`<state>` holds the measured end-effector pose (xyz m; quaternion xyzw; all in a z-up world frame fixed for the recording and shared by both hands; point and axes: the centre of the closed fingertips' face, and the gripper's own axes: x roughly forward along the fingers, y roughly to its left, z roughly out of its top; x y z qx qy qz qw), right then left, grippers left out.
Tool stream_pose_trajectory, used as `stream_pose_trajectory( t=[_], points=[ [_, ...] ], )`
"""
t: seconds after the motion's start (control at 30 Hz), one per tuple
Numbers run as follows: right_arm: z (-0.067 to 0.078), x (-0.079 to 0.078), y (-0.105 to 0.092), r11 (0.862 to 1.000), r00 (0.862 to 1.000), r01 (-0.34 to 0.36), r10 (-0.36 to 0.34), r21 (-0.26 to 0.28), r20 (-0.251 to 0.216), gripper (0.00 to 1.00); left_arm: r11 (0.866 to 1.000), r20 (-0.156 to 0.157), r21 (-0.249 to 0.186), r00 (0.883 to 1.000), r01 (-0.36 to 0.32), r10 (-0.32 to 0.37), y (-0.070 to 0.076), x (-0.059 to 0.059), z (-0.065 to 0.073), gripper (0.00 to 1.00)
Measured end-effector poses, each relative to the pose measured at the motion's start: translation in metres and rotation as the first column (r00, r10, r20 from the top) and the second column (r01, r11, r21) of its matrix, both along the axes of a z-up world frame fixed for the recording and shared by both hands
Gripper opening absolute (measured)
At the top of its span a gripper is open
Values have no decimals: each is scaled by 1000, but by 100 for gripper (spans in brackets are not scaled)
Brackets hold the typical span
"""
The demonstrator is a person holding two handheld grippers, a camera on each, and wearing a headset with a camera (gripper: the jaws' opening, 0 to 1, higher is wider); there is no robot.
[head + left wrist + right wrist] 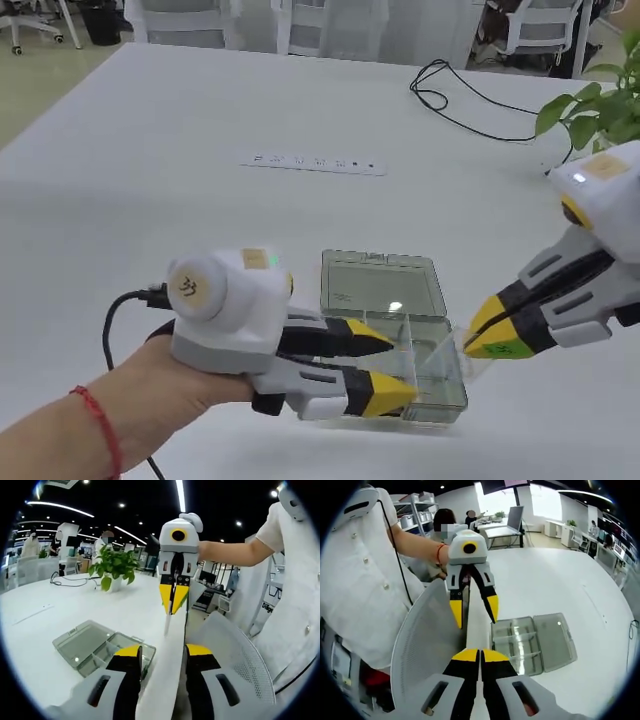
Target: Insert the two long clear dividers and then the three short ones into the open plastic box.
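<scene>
Your right gripper [480,335] is clamped on a clear divider [447,350], pinching it by one end so the rest sticks out past the tips. From the left gripper view it's a thin strip running straight on from the jaws, so its long axis lines up with the gripper, not across it. Can't tell from here whether it's a long one or a short one.

The box [440,408] sits on the table [200,180] between your two hands, with the lid [382,285] flopped open on the far side. The divider's free end points down and left at the box's right-hand end. It's just over the rim or maybe touching it, too clear to call. Looks like a few partitions are already standing in there, but I can't count them.

Left gripper [393,365] is wide open and gripping nothing. Its jaws hang over the near left part of the box and point at the right gripper.

What matters next, I reckon: the strip comes in tilted from the right, and it has to sit level and square to its slots before it'll drop. Your right hand has it, so that's your mover. The left is close enough to steady the box or nudge the free end down. Watch you don't flex it.
</scene>
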<state>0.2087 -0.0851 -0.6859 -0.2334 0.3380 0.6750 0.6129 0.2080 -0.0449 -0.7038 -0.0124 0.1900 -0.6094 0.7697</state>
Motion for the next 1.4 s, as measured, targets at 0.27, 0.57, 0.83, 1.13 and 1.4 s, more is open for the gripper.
stream_pose_trajectory(
  t=[0.27,0.57,0.83,1.13,1.4],
  points=[
    [-8,14,-8,998,999,21,-19,-59,45,3,999,11,32,999,-43,42,17,7,-6,48],
    [-22,26,-15,991,996,32,-21,-128,90,3,993,22,76,996,-85,83,36,17,-16,67],
    [-36,37,-16,981,990,35,-8,-192,141,3,989,27,103,994,-107,105,50,22,-26,79],
    [-53,49,-13,972,985,23,19,-235,173,3,983,26,132,991,-131,129,58,27,-37,95],
    [-73,56,-12,966,983,-1,49,-260,176,3,982,20,135,991,-130,129,59,27,-42,100]
  ],
)
